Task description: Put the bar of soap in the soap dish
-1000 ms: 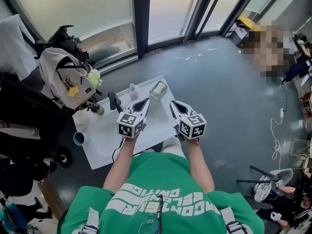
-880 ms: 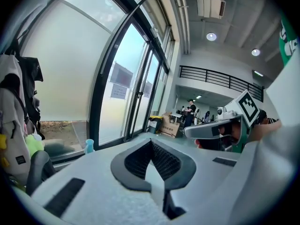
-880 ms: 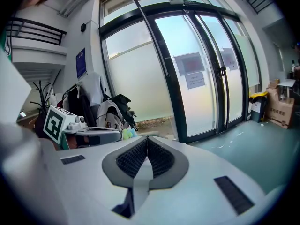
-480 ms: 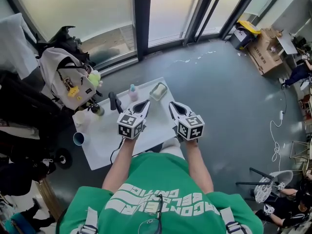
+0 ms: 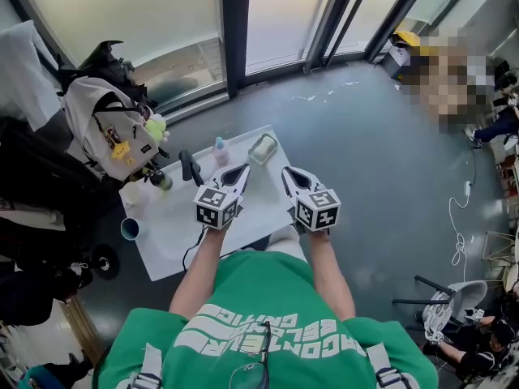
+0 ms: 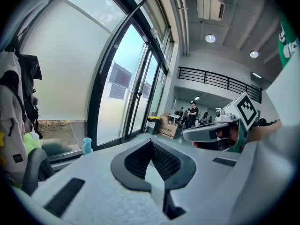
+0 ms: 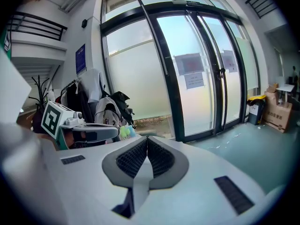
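1. The soap dish [image 5: 253, 157] is a pale grey-green tray with rounded corners; it stands near the far edge of the white table [image 5: 182, 237], tilted slightly to the table's sides.
2. A lighter, whitish block fills the middle of the dish; it looks like the bar of soap [image 5: 265, 147] lying inside, though at this size the bar and the dish cannot be told apart for certain; no other bar shows on the table.
3. The dish lies beyond the two grippers, between their lines and apart from both; neither touches it.
4. The left gripper [image 5: 243, 169] hovers over the table with its jaws pressed together; in the left gripper view [image 6: 151, 142] the ribbed black pads meet at the tips with nothing between them.
5. The right gripper [image 5: 287, 172] is held beside it over the table's near right edge, jaws likewise closed tip to tip and empty [image 7: 146, 138]; each gripper shows in the other's view, side by side at about the same height.
6. Just left of the dish stands a small pink bottle [image 5: 219, 151] with a blue cap; further left stands a dark bottle [image 5: 162, 181]; their contents cannot be made out.
7. A blue cup [image 5: 130, 229] sits at the table's left edge, its inside dark.
8. A pale backpack [image 5: 109, 132] leans behind the table's left corner.
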A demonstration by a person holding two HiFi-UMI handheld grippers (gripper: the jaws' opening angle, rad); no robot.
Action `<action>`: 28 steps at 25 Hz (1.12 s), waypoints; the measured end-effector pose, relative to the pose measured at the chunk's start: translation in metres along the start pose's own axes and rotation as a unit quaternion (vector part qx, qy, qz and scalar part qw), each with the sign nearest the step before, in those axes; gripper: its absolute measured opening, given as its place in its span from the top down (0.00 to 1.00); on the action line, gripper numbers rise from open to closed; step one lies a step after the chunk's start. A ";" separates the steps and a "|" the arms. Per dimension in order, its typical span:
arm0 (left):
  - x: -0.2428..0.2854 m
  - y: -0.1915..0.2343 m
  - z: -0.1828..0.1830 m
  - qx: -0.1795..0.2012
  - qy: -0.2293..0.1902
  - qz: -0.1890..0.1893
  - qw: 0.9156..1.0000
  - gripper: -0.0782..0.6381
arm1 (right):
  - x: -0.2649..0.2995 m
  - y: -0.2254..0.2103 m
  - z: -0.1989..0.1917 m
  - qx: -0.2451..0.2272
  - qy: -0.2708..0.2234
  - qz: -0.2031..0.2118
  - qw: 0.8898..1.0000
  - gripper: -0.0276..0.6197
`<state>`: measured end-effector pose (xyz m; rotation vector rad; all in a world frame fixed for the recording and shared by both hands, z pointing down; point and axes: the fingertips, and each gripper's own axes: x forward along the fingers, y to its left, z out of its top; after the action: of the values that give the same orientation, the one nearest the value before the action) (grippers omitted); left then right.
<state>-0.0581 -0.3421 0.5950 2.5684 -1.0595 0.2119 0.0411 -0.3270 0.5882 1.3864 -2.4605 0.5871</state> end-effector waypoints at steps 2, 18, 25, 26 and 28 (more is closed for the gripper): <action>0.000 -0.001 0.001 -0.001 0.000 -0.001 1.000 0.88 | -0.001 0.000 0.000 -0.001 0.001 0.000 1.000 0.94; -0.003 0.000 -0.005 -0.007 0.009 -0.002 1.000 0.88 | 0.000 0.002 -0.002 -0.004 0.005 -0.002 1.000 0.94; -0.005 0.000 -0.007 -0.008 0.007 0.000 1.000 0.88 | -0.001 0.005 -0.007 -0.003 0.005 0.001 1.000 0.94; -0.005 0.000 -0.007 -0.008 0.007 0.001 1.000 0.88 | -0.001 0.006 -0.007 -0.002 0.005 0.001 1.000 0.94; -0.007 0.001 -0.007 -0.009 0.007 0.003 1.000 0.88 | -0.002 0.006 -0.007 -0.001 0.005 0.001 1.000 0.94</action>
<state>-0.0636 -0.3356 0.5994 2.5441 -1.0600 0.2208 0.0372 -0.3189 0.5924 1.3764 -2.4554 0.5898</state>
